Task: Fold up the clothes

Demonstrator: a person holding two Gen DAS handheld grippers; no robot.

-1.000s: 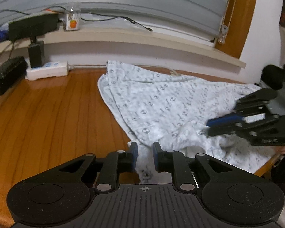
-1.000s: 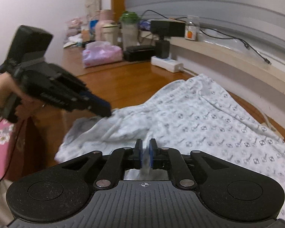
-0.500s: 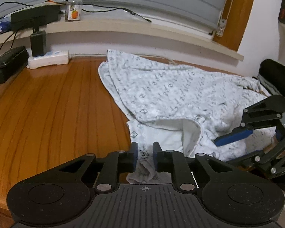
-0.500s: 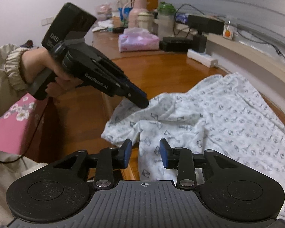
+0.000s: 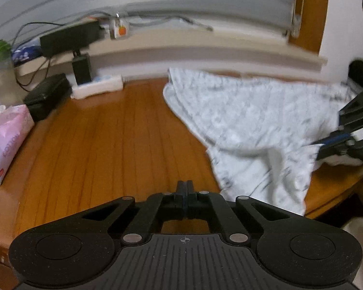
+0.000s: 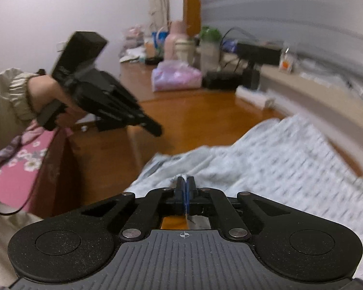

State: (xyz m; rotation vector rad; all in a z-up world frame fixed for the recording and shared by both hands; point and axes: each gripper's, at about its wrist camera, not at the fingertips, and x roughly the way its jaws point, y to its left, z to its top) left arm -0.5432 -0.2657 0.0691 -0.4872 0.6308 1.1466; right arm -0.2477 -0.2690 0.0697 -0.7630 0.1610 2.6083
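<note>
A white patterned garment (image 5: 254,125) lies crumpled on the right half of the wooden table (image 5: 109,149). In the left wrist view my left gripper (image 5: 185,184) is shut with nothing between its fingers, over bare wood just left of the garment's near edge. At that view's right edge my right gripper (image 5: 326,145) bites into the cloth. The right wrist view shows the right gripper (image 6: 185,180) shut on a fold of the garment (image 6: 278,164), with fabric poking up between the fingers. A hand holds the left gripper (image 6: 155,129) above the table's near-left corner.
A pink tissue pack (image 5: 4,135), a black box (image 5: 46,96) and a white power strip (image 5: 99,88) sit along the table's left and back. A ledge (image 5: 205,46) holds cables and a small bottle (image 5: 118,27). Flasks (image 6: 179,41) stand far back. The table edge (image 5: 338,193) runs front right.
My left gripper let go of the garment's edge, shut on nothing and swung left over bare wood. My right gripper, open half a second ago, has shut on a fold of the garment.
</note>
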